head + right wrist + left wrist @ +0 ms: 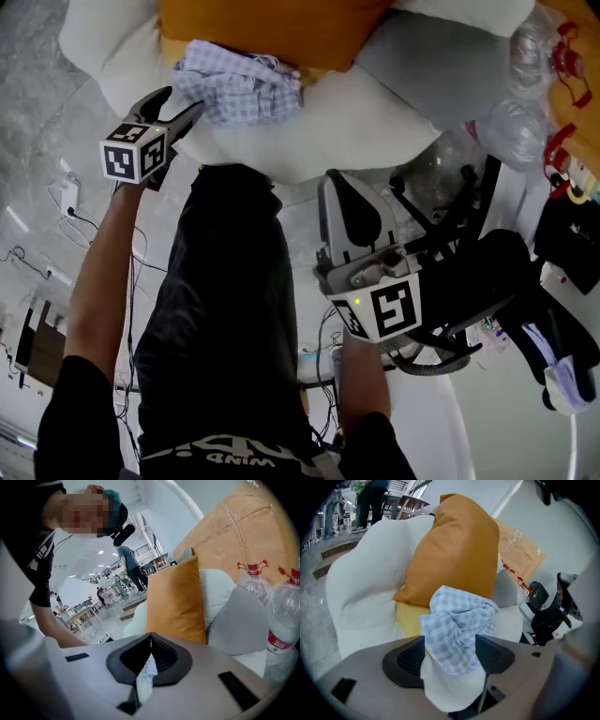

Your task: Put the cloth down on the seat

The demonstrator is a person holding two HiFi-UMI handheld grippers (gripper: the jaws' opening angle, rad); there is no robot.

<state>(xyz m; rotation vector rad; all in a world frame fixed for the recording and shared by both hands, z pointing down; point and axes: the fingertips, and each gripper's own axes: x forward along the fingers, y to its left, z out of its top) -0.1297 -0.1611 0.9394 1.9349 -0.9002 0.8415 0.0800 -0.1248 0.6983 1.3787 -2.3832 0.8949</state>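
The white seat (328, 131) carries it: the checked cloth (239, 84) sits bunched near the seat's front edge, tucked against the foot of the orange cushion (281, 28), so the put-down looks done. The left gripper (185, 99) hangs at the cloth's near side, jaws spread wide with the folds lying between them, pads apparently not pressing, so I'd say it is free to draw back. The right gripper (150, 638) waits off the front edge, tips pressed together, carrying nothing. Around them: a grey cushion (422, 66) beside the orange one, and clear bottles (520, 122) with red caps past the seat's right edge, well apart. Only the loose folds between the left pads could snag.
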